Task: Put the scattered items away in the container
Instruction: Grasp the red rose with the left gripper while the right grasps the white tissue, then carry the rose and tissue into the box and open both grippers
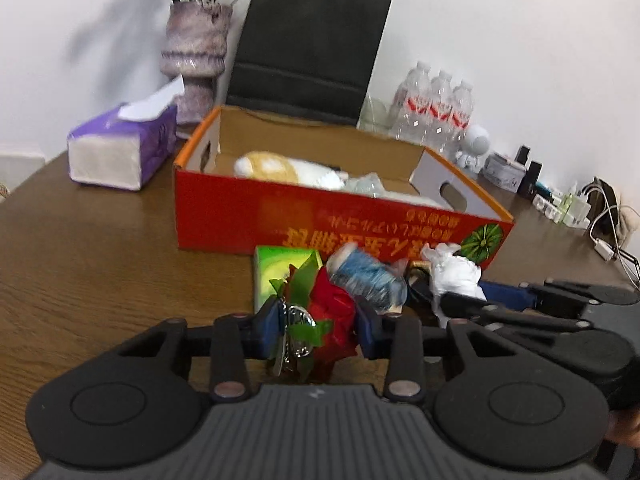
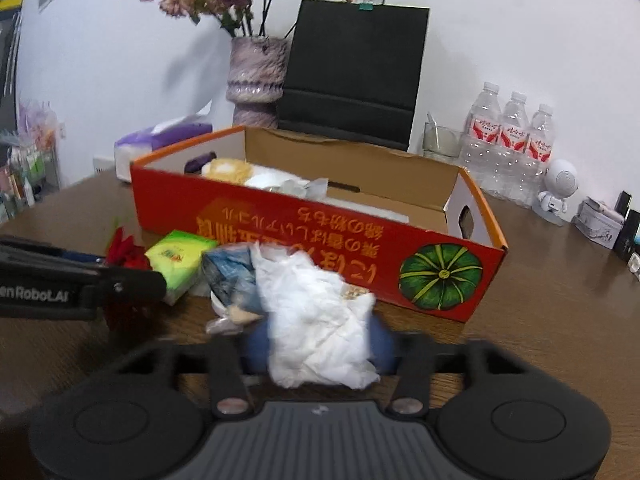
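Observation:
The open red cardboard box (image 1: 280, 216) (image 2: 304, 236) stands mid-table and holds a plush toy (image 1: 268, 165) and some wrappers. My left gripper (image 1: 316, 324) is shut on a red rose with green leaves (image 1: 332, 312), held low over the table in front of the box. My right gripper (image 2: 320, 344) is shut on a crumpled white tissue (image 2: 316, 320) (image 1: 456, 272). Between them lie a green tissue pack (image 1: 280, 272) (image 2: 180, 260) and a blue plastic-wrapped item (image 1: 366, 276) (image 2: 228, 276).
A purple tissue box (image 1: 120, 148), a vase of dried flowers (image 1: 196, 60) and a black paper bag (image 1: 312, 48) stand behind the box. Water bottles (image 2: 512, 148), a white robot figure (image 2: 560, 192) and chargers (image 1: 568, 208) line the right back edge.

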`<state>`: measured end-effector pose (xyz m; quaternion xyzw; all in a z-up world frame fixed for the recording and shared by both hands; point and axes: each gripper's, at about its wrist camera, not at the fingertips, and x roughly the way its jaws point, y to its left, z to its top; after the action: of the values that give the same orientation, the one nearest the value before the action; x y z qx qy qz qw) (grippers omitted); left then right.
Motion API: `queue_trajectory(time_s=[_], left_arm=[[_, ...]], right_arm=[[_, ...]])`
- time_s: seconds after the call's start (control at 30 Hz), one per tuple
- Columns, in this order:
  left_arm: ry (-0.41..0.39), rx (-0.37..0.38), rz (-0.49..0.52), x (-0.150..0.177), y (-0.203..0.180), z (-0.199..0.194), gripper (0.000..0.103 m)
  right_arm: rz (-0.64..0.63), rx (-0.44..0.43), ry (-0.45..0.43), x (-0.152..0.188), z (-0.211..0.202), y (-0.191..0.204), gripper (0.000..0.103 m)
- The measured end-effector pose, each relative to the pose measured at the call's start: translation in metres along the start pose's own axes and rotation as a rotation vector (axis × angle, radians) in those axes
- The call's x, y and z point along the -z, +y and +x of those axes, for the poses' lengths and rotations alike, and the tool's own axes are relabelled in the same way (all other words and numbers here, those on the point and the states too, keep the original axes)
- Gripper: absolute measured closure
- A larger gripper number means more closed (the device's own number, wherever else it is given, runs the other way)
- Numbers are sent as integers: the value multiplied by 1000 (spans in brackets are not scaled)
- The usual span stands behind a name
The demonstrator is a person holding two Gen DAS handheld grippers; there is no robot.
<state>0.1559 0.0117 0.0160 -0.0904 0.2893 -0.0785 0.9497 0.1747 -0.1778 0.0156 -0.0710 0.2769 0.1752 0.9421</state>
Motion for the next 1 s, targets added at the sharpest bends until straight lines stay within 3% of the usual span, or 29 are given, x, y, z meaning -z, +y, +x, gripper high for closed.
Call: queue_trajectory(time_s=[0.03, 0.3, 0.6, 0.8, 1.0], left_arm=[[-9, -1, -1, -1, 1, -2, 64], [-45, 14, -2, -7, -1, -15, 64], [-67, 26, 13, -9, -6, -21, 64], [-114, 43, 24, -36, -11, -15, 64], [-170, 47, 30, -82, -15, 8, 64]], right_arm=[[31, -25, -10, 0, -4, -5, 81], [70, -6, -114, -1, -37, -18, 83], [96, 1, -133, -4, -45, -21, 83], [113, 4, -171, -24, -44, -23, 83], [135, 2, -232, -69, -28, -30, 83]])
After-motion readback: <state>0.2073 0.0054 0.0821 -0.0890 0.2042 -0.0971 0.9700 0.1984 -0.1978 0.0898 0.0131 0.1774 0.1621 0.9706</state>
